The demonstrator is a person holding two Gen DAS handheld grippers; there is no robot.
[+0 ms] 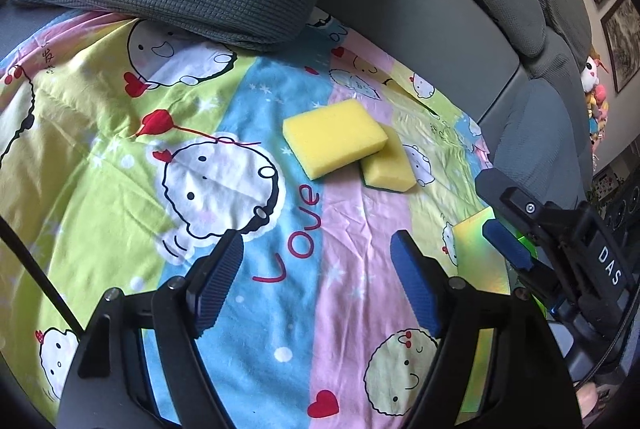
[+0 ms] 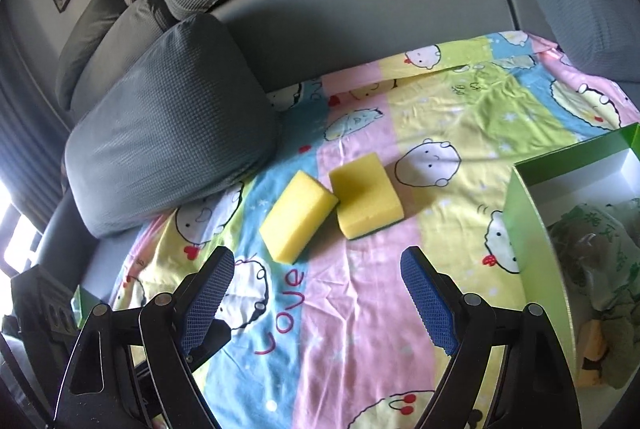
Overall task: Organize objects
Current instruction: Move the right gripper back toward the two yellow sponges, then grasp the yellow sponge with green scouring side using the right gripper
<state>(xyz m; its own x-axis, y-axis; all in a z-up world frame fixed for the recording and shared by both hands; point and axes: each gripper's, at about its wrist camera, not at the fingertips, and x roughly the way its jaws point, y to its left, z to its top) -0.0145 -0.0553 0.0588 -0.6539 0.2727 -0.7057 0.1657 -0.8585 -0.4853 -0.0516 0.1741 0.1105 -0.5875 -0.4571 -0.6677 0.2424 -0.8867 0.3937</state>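
A grey textured cushion point(image 2: 172, 125) lies at the far left on the cartoon-print sheet point(image 2: 360, 309) that covers the grey sofa point(image 2: 360, 21), its near edge overlapping the cloth. Right of it, mid-sheet, two yellow sponges lie touching: the left sponge point(image 2: 297, 216) rests with one corner propped on the right sponge point(image 2: 368, 195), which shows a dark green scouring layer along its underside. At the near right stands an open green cardboard box point(image 2: 528, 229) with a white interior, holding a crumpled green-printed plastic bag point(image 2: 592, 249); its tall near wall screens part of what lies inside.

The left gripper point(image 1: 316, 269) hangs over the sheet near the word "Love", its blue-padded fingers spread apart and holding nothing. The right gripper point(image 2: 318, 293) hangs just short of the sponges, its fingers likewise wide apart and empty. In the left wrist view the right gripper's black body stands before the box's near corner, covering it.
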